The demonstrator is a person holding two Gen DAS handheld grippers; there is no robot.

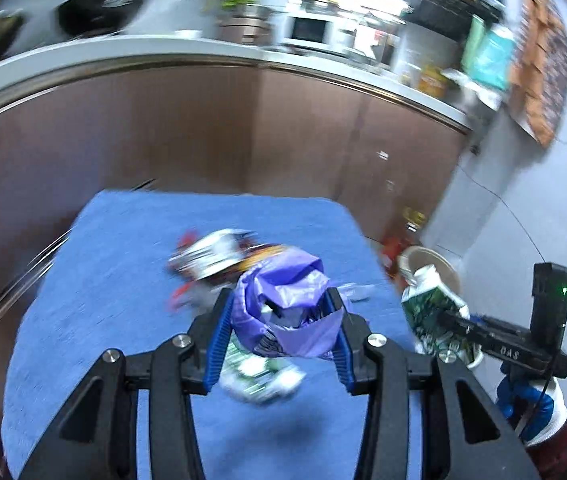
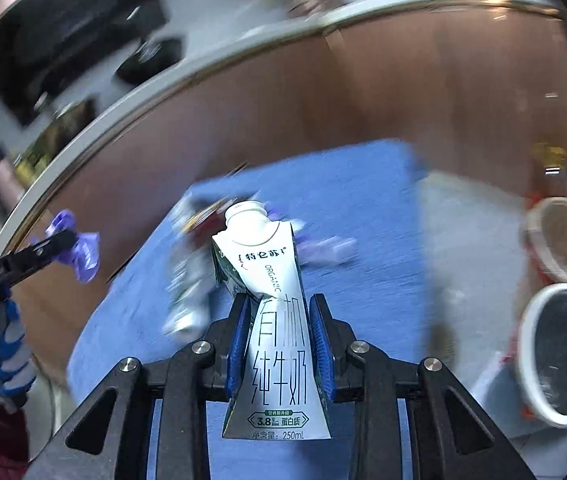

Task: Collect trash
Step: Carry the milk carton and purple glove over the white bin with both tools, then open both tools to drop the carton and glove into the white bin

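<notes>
The left gripper (image 1: 281,312) has its blue pads squeezed on a crumpled purple bag (image 1: 283,304), and the bag hangs in the air above a blue mat (image 1: 123,300). The right gripper (image 2: 279,336) has its pads pinched tight on a white and green milk carton (image 2: 271,320), which points away from the camera with its open spout at the far end. The carton is dented where the pads press it. More trash lies on the mat under and behind both grippers: a shiny wrapper (image 1: 211,256) with red on it, and a flat green and white pack (image 1: 259,376) just under the bag. It is all blurry, so it is hard to tell what each bit is. Off the right side of the mat, on the grey floor, stand two round bins: a white one (image 2: 559,356) with a dark inside, and a tan one (image 2: 563,240) just behind it. A gloved hand (image 2: 3,352) in blue and white with a dark red sleeve holds the left gripper. Brown cabinets (image 1: 243,132) stand behind the mat.
</notes>
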